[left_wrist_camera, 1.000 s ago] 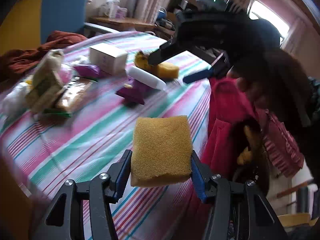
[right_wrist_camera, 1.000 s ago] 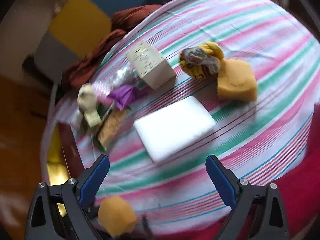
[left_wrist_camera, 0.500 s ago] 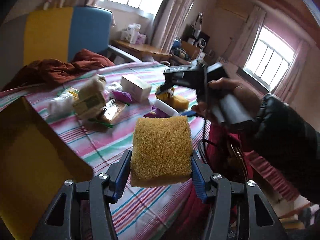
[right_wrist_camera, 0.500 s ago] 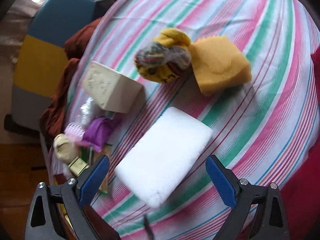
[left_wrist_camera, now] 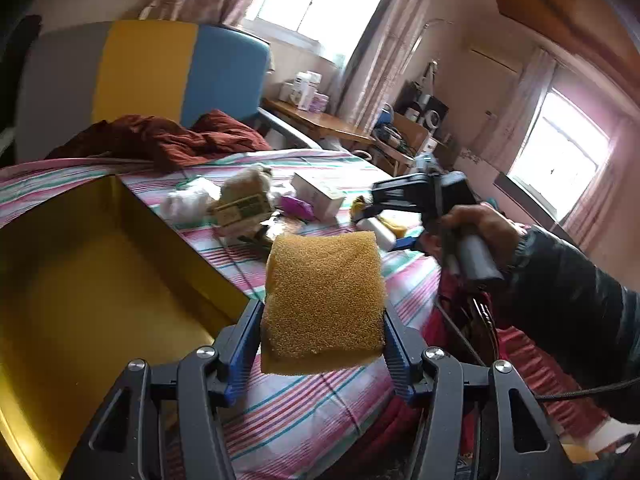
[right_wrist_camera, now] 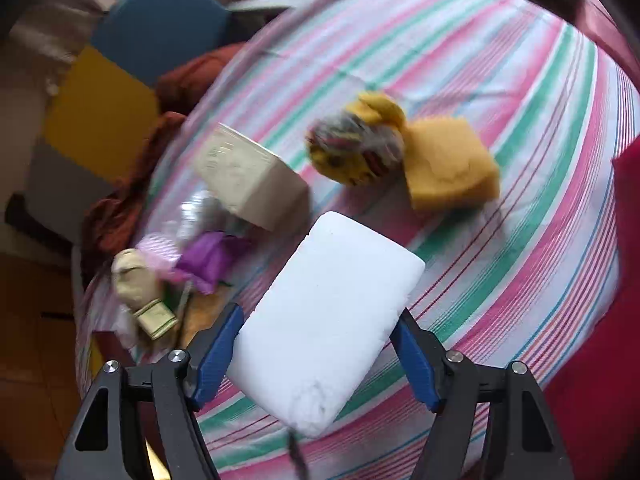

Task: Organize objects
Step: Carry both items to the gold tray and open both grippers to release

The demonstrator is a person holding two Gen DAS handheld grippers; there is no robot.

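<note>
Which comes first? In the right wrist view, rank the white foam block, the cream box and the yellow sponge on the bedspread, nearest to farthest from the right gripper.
1. white foam block: between the right gripper fingers, its jaws just closing on it.
2. cream box: beyond the block, upper left.
3. yellow sponge: upper right; too close to call against the box.

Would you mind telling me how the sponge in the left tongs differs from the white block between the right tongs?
The sponge is yellow and coarse-pored; the white block is white and smooth. The sponge is squarish, the block longer and flatter. The left tongs hold the sponge clear of the bed; the right tongs, jaws just closing, flank the block. Both are soft rectangular pads.
</note>
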